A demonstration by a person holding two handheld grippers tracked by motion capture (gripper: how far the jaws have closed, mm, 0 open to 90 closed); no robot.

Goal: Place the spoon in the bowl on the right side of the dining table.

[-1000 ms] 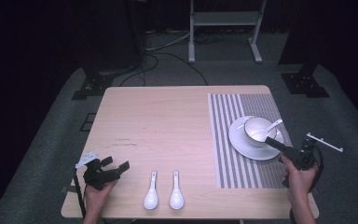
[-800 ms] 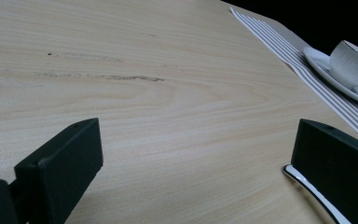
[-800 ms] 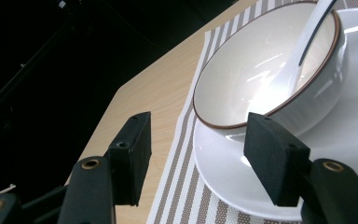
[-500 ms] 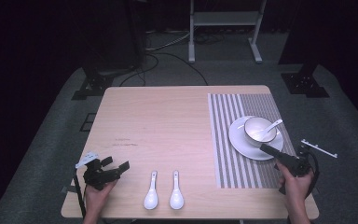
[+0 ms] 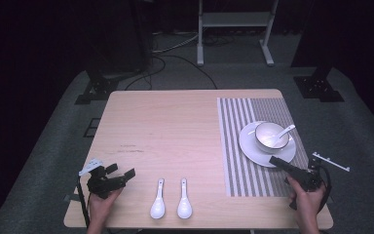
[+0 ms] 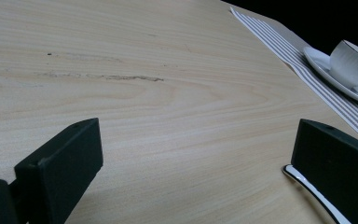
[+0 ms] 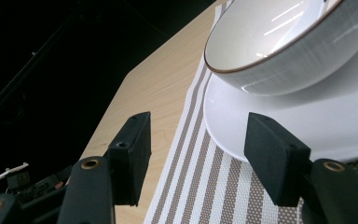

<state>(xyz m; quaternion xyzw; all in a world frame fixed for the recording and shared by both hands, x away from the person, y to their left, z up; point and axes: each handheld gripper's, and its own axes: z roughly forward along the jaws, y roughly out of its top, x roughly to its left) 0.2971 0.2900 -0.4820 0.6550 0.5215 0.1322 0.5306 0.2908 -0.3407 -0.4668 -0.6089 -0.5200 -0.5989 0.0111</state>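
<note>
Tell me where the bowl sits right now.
In the high view the bowl sits on the white plate on the striped placemat, at the table's right side, just beyond the open right hand-held gripper; a spoon rests in it.

The left gripper [image 5: 121, 174] rests low over the table [image 5: 175, 131] at its near left corner, held in the person's left hand [image 5: 100, 202], whose forearm comes in from the near edge. Its jaws stand wide apart with nothing between them, pointing across the table toward the far right. The right gripper [image 5: 280, 162] sits at the table's near right corner in the right hand [image 5: 307, 197], tilted down and pointing away toward the far left, jaws wide apart and empty.
</note>
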